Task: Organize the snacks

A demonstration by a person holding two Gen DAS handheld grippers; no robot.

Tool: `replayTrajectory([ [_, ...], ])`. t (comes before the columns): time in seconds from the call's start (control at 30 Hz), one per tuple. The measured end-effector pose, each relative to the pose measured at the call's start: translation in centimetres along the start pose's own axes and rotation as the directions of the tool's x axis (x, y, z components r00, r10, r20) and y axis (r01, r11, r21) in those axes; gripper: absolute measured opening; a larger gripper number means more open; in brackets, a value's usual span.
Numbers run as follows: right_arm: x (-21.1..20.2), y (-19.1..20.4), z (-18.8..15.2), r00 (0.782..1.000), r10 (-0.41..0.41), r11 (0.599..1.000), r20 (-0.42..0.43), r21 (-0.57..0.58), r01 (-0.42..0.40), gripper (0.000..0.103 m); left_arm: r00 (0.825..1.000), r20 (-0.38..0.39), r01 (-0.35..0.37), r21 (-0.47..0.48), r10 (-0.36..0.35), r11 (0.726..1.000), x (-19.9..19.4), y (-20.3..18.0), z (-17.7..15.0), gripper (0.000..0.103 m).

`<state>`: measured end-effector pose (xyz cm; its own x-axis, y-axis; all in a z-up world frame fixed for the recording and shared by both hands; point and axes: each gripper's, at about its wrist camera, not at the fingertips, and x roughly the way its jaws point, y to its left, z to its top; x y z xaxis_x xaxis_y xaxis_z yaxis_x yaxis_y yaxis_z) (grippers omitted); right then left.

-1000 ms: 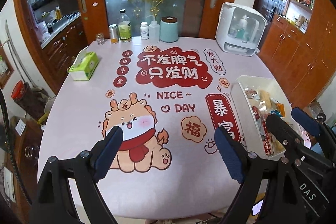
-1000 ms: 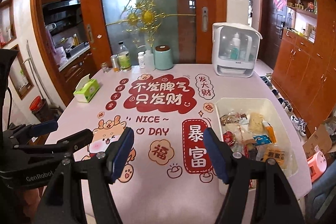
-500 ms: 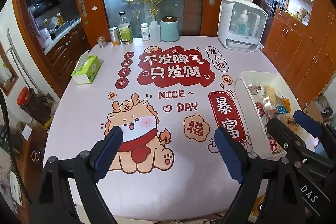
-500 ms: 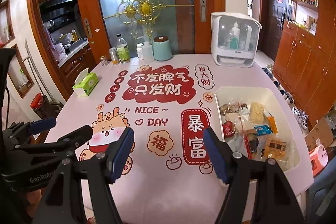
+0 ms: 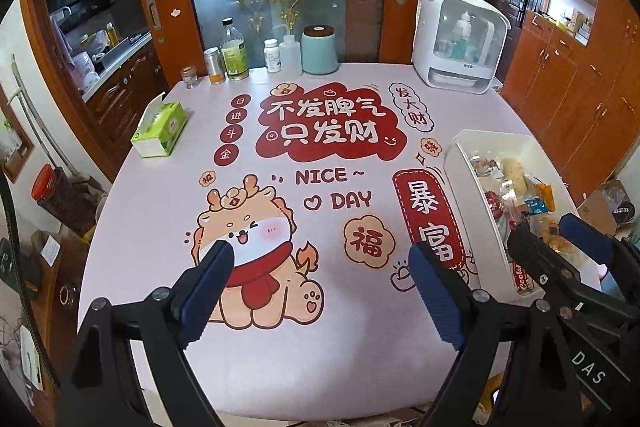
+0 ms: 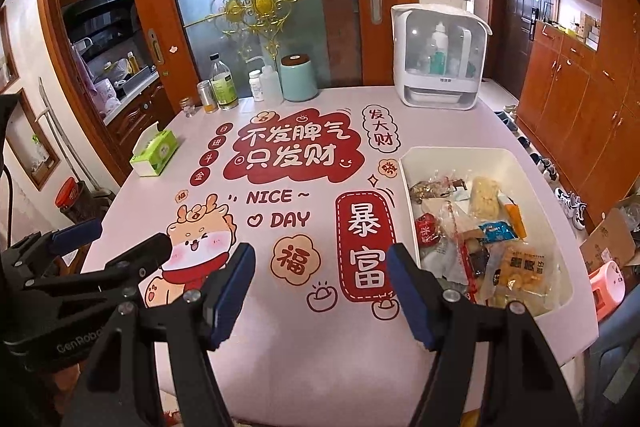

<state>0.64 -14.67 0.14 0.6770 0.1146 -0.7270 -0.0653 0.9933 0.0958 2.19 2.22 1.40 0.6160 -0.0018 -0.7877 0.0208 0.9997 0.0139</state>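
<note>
Two grippers: both hang above the near edge of the table (image 5: 160, 227), nothing in either.
Left gripper (image 5: 316, 291): blue pads spread wide over the cartoon dragon print (image 5: 256, 247), empty.
Right gripper (image 6: 320, 291): pads likewise spread wide, empty, just left of the bin's near corner.
Snacks (image 6: 476, 235): a loose heap of packets inside the white bin (image 6: 460, 154) at the table's right side; none lie out on the cloth.
Handling, as I judge it: light, soft, crinkly film bags; slippery, and whatever is brittle inside would crush under a hard squeeze.
Where to hold: pinch a sealed edge or corner; the yellow packet (image 6: 520, 271) at the near end looks easiest to reach.
Far side: bottles (image 5: 234, 51), a teal canister (image 5: 319, 51) and a white appliance (image 5: 460, 43); a green tissue box (image 5: 160, 129) sits left, well apart from the bin.
Change from a second ago: both views sit slightly higher and farther back, showing more table; pads just as wide, bin and packets unmoved.
</note>
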Motion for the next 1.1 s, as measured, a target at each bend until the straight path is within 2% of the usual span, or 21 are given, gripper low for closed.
replayTrajectory([
  [1.1, 2.0, -0.9, 0.6, 0.999, 0.025, 1.0, -0.041, -0.009, -0.025, 0.069, 1.0, -0.028, -0.011, -0.013, 0.011, 1.0, 0.9, 0.2, 0.3, 0.088],
])
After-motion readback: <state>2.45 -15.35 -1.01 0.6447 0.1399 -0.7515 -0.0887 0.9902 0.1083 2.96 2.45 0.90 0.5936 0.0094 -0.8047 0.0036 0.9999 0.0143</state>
